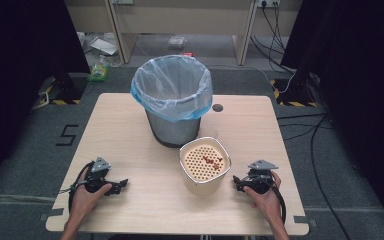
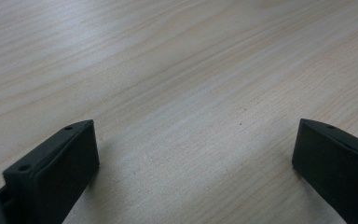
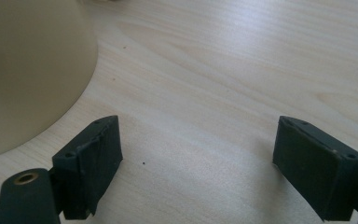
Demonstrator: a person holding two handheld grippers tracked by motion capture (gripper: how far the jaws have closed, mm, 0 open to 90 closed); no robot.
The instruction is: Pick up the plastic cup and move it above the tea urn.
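A cream container with a perforated insert holding small reddish-brown scraps stands on the wooden table, front of centre. Behind it stands a grey bin lined with a pale blue bag. My left gripper rests on the table at the front left, held by a hand, open with bare wood between its jaws. My right gripper rests at the front right, just right of the container, open with nothing between its jaws. The container's cream wall rises at the left of the right gripper view.
A small dark round hole marks the table right of the bin. Beyond the table lie a green bottle, papers and cables on the floor. Bare wood spreads between the two grippers and along the table's left side.
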